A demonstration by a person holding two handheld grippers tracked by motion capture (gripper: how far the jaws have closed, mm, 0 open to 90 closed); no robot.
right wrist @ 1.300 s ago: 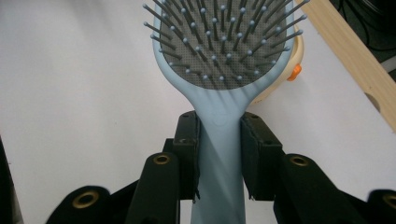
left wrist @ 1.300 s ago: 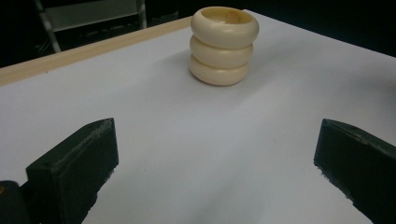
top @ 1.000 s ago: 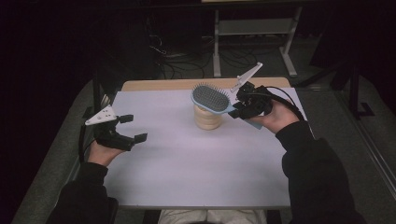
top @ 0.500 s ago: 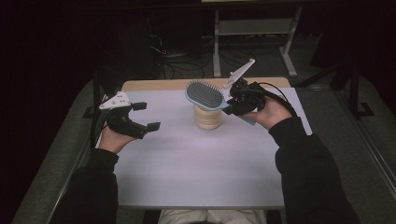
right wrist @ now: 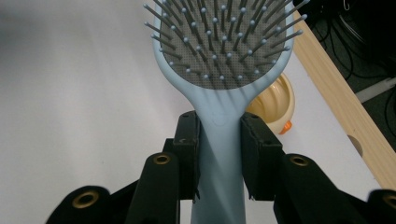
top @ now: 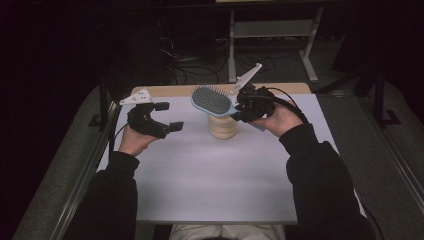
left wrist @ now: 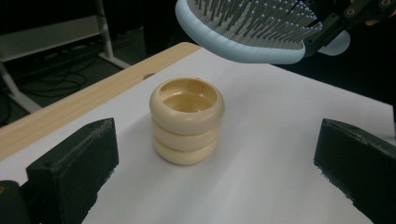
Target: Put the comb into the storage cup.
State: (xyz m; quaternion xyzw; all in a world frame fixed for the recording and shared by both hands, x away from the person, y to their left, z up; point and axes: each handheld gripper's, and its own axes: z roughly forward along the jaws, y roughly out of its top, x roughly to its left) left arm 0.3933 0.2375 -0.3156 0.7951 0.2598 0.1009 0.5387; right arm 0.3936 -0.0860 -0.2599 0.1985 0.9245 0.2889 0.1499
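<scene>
A light blue hairbrush (top: 212,101) with grey bristles is held in the air by its handle, head over a cream ribbed cup (top: 223,127) that stands upright on the white table top. My right gripper (top: 243,106) is shut on the brush handle (right wrist: 218,144); the brush head (right wrist: 219,44) points away and the cup (right wrist: 274,103) peeks out behind it. My left gripper (top: 166,117) hovers open to the left of the cup. In the left gripper view the cup (left wrist: 187,120) sits between and beyond the wide-apart jaws, with the brush (left wrist: 252,29) above it.
The white sheet (top: 215,185) covers the table; a bare wooden strip (top: 175,90) with a small hole runs along the far edge. Beyond it the dark floor carries cables and a white metal rack (top: 272,30). A person's dark sleeves enter from the bottom.
My left gripper has risen from the table's left side and moved right toward the cup. The right gripper has carried the brush leftward, its head now over the cup.
</scene>
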